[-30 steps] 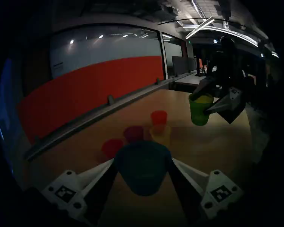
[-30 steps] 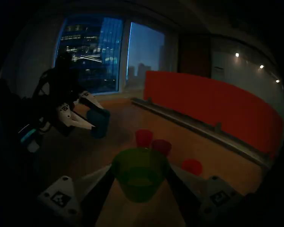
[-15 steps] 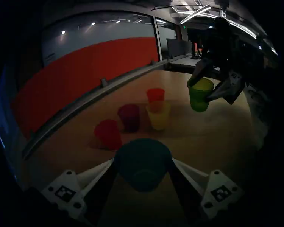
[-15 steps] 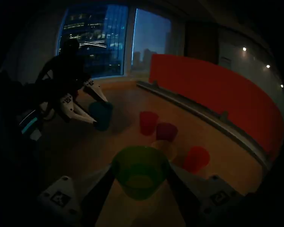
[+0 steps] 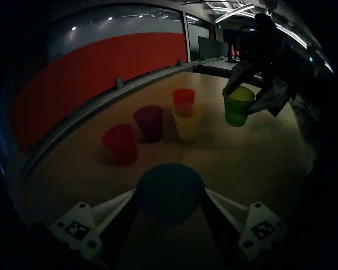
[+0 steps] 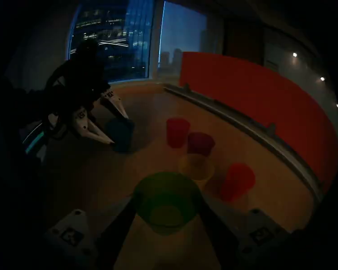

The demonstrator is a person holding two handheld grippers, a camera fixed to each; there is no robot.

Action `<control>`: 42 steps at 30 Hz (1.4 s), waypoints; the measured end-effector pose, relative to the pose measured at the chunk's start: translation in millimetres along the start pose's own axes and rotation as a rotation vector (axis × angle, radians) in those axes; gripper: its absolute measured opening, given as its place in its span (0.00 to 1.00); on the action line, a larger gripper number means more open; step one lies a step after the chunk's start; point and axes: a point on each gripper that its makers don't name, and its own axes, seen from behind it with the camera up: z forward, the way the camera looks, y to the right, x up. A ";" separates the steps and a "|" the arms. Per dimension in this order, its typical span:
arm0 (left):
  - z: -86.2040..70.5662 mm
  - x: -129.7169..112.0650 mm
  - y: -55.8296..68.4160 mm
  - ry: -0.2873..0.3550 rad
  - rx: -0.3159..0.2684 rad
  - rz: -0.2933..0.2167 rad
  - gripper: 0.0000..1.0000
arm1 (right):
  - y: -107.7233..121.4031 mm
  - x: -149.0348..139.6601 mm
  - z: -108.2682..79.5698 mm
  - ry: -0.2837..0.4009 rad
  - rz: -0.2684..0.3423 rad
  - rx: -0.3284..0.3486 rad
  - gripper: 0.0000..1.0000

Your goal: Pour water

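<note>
1. While the left hand-held gripper (image 5: 170, 193) clamps a teal plastic cup (image 5: 170, 200) at 6 o'clock, the right hand-held gripper (image 6: 166, 201) grips a green plastic cup (image 6: 166, 210).
2. Risk: a hasty, off-target tilt would likely spill water onto the tabletop (image 5: 241, 153).

A dim room: wooden table (image 5: 259, 153), red wall panel (image 5: 79, 85), night-time windows (image 6: 110, 45).

A wooden table (image 5: 241, 153) carries four upright cups standing close together. In the left gripper view a near red cup (image 5: 121, 143) stands closest to the rail (image 5: 92, 110), then a purple cup (image 5: 149, 123), then a yellow cup (image 5: 187, 126) with a far red cup (image 5: 183, 100) behind it. A red panel (image 5: 79, 72) runs behind the rail. The right gripper view shows windows (image 6: 119, 45) with lit towers at dusk.
</note>
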 end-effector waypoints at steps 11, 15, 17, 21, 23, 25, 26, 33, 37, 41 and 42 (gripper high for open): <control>8.2 -12.1 1.5 -0.011 -0.014 -0.011 0.88 | 5.7 -12.0 6.7 -0.030 0.007 -0.004 1.00; 8.6 -14.2 1.2 -0.011 -0.017 -0.018 0.88 | 7.1 -14.0 8.5 -0.034 0.008 -0.007 1.00; 8.4 -15.4 1.0 -0.012 -0.018 -0.020 0.88 | 7.3 -15.1 9.2 -0.036 0.010 -0.007 1.00; 8.4 -19.3 1.4 -0.017 -0.019 -0.021 0.88 | 8.0 -17.6 10.5 -0.041 0.011 -0.010 0.99; 8.6 -21.5 1.7 -0.019 -0.019 -0.021 0.88 | 8.0 -18.8 11.0 -0.042 0.012 -0.011 0.99; 8.6 -23.3 1.9 -0.020 -0.019 -0.023 0.88 | 7.9 -20.1 11.6 -0.044 0.013 -0.012 0.99; 8.6 -24.1 2.1 -0.021 -0.019 -0.024 0.88 | 7.9 -20.8 11.9 -0.045 0.013 -0.013 0.99; 8.9 -28.9 0.3 -0.030 -0.020 -0.036 0.88 | 6.8 -26.3 14.5 -0.051 0.020 -0.014 0.99; 9.2 -34.0 1.7 -0.052 -0.027 -0.039 0.88 | 6.5 -29.8 15.8 -0.054 0.025 -0.014 0.99; 10.0 -37.0 1.9 -0.066 -0.028 -0.041 0.88 | 6.3 -32.5 17.1 -0.056 0.029 -0.013 0.99; 9.9 -38.3 1.2 -0.070 -0.027 -0.042 0.88 | 6.3 -33.2 17.6 -0.056 0.031 -0.013 0.99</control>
